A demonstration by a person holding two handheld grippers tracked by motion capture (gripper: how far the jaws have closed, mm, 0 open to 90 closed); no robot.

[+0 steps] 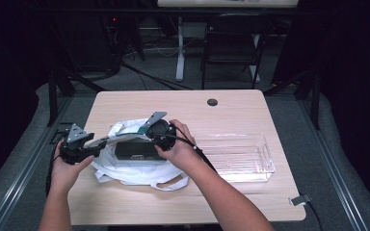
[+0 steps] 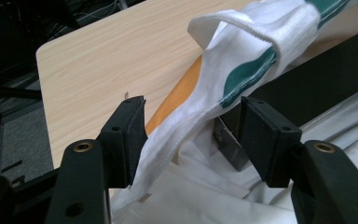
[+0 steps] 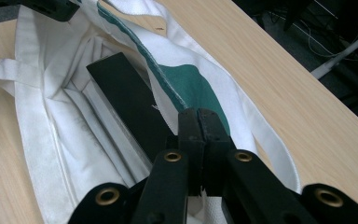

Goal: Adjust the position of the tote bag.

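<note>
White cloth bag (image 1: 125, 169), black box (image 1: 136, 150) inside; left gripper (image 2: 193, 128) jaws parted astride its rim; right gripper (image 3: 199, 122) clenched on rim; high view adds clear tray (image 1: 265, 153).

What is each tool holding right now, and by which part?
Right tool: shut on the white bag, at its green-striped rim. Left tool: open, holding nothing; the bag's edge runs between its jaws.

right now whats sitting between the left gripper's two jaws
A fold of the white tote bag, its green-striped edge, runs through the open left gripper in the left gripper view. It lies against the left jaw and clear of the right one. The black box sits behind.
</note>
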